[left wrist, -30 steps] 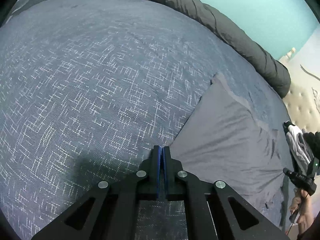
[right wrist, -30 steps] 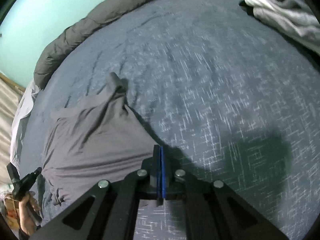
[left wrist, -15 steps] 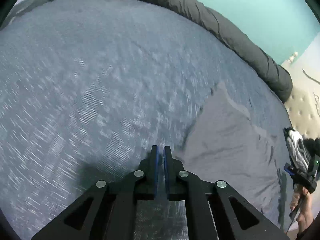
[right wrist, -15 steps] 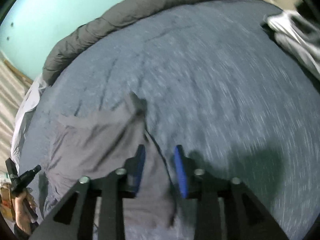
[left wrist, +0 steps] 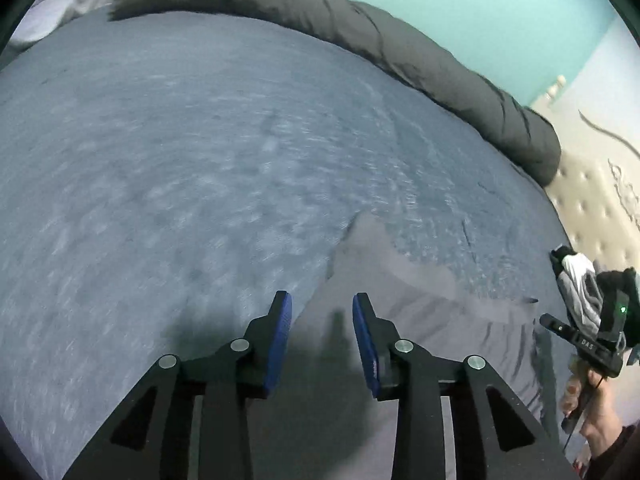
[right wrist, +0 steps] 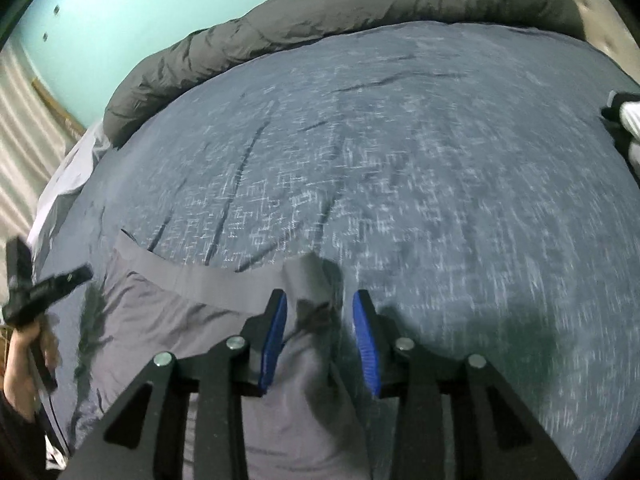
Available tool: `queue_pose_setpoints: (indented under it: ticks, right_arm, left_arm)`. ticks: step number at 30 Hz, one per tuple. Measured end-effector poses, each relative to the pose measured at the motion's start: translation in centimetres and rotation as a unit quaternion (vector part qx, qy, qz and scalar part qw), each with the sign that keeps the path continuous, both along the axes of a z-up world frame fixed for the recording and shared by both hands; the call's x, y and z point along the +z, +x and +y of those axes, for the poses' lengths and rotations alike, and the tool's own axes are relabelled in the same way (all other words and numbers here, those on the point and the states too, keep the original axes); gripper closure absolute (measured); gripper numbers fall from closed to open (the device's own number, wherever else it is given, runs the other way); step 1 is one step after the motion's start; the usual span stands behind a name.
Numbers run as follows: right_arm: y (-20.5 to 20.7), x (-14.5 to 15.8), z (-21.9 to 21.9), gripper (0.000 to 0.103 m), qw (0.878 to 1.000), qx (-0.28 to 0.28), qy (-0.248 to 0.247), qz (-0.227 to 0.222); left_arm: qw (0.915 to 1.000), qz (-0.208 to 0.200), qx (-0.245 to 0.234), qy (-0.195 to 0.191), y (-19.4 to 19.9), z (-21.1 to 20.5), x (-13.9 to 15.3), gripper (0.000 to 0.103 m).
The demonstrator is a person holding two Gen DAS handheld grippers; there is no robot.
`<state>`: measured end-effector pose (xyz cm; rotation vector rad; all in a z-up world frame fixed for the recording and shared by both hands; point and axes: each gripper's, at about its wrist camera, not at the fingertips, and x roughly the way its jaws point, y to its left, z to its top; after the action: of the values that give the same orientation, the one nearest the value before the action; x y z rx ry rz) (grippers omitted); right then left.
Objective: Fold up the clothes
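On the bed [left wrist: 200, 168] the grey garment [right wrist: 168, 332] lies spread and creased, seemingly not yet folded, with the left gripper [left wrist: 322, 320] and right gripper [right wrist: 318, 320] both wide open over its corners, holding nothing

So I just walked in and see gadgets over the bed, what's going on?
A person is folding a grey garment spread on the blue bedspread. Both claws are open and holding nothing: the left claw hovers over one edge of the garment, the right claw straddles a raised corner of it. More clothes wait near the headboard.
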<state>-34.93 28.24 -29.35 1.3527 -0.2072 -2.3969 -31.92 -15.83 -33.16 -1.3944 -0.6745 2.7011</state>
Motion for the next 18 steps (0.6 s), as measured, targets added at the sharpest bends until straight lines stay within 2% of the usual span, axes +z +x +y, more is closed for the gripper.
queue_pose_setpoints:
  ticks: [3, 7, 8, 9, 10, 11, 13, 15, 18]
  right_arm:
    - [-0.5, -0.3, -0.4, 0.069, 1.000, 0.016, 0.009, 0.002]
    - [-1.3, -0.5, -1.1, 0.069, 0.999, 0.040, 0.012, 0.009]
    - [-1.4, -0.5, -1.4, 0.075, 0.999, 0.048, 0.012, 0.012]
    - [-1.6, -0.5, -1.7, 0.088, 0.998, 0.056, 0.015, 0.017]
    - [-1.7, -0.4, -2.1, 0.092, 0.998, 0.063, 0.021, 0.021]
    - [-1.8, -0.4, -2.4, 0.096, 0.997, 0.070, 0.025, 0.025]
    - [-1.9, -0.1, -2.9, 0.099, 0.996, 0.077, 0.035, 0.034]
    - [-2.2, 0.4, -3.2, 0.100, 0.995, 0.075, 0.040, 0.043]
    - [-3.0, 1.2, -3.2, 0.100, 0.996, 0.062, 0.041, 0.056]
  left_arm:
    - [0.9996, -0.009, -0.017, -0.020, -1.9, 0.7, -0.6, 0.067]
    - [0.9988, -0.012, -0.040, -0.026, -3.6, 1.4, -1.0, 0.067]
    - [0.9985, -0.013, -0.045, -0.029, -4.0, 1.6, -1.1, 0.067]
    - [0.9981, -0.013, -0.050, -0.032, -4.2, 1.8, -1.3, 0.067]
    - [0.9979, -0.011, -0.054, -0.032, -4.2, 1.9, -1.3, 0.071]
    - [0.9977, -0.010, -0.059, -0.033, -4.2, 2.1, -1.4, 0.085]
    - [0.9976, -0.006, -0.065, -0.025, -4.5, 2.1, -1.5, 0.101]
    - [0.9977, -0.003, -0.065, -0.019, -4.6, 2.0, -1.4, 0.101]
    - [0.9974, 0.013, -0.063, -0.034, -3.8, 1.7, -0.6, 0.101]
